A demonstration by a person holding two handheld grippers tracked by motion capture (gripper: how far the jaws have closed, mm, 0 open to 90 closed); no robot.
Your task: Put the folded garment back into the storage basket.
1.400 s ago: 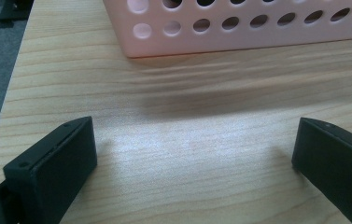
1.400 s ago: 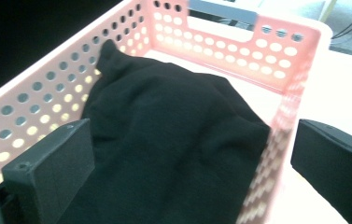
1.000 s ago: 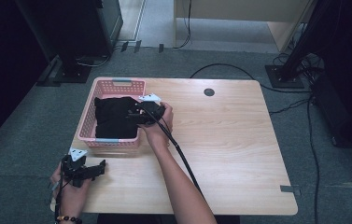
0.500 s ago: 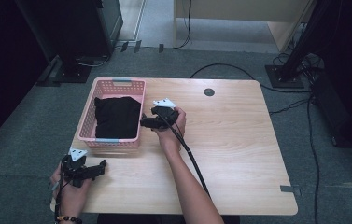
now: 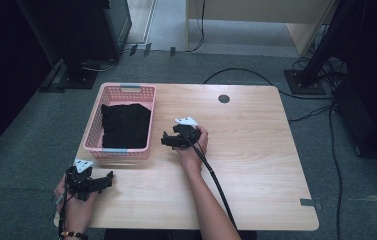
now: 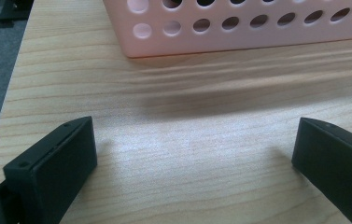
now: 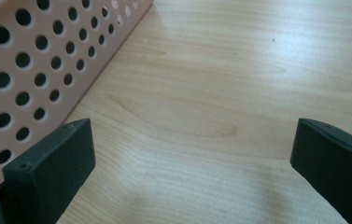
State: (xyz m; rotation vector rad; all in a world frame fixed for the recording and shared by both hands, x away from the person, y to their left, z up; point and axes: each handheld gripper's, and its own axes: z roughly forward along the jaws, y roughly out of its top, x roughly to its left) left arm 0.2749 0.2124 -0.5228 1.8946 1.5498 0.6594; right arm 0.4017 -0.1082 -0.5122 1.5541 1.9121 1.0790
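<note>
Black folded garment (image 5: 125, 125) lies inside the pink perforated basket (image 5: 94, 131), just left of the right gripper (image 5: 168, 141) and ahead-right of the left gripper (image 5: 107, 179). Both grippers empty, jaws spread wide apart over bare wooden table (image 5: 256, 150); the gripper views confirm nothing between them.

Judged step: placing done, hands clearing off. To do it well, keep the right gripper low and level, jaws spread, drawn clear of the basket wall so it doesn't nudge it; mind the trailing cable (image 5: 215, 175).

Pose: right hand (image 5: 193, 147) beside the basket's right wall, forearm stretched from the near edge, jaws aimed left at the wall. Left hand (image 5: 76, 200) at the near-left table corner, jaws aimed at the basket's near wall, parked.
</note>
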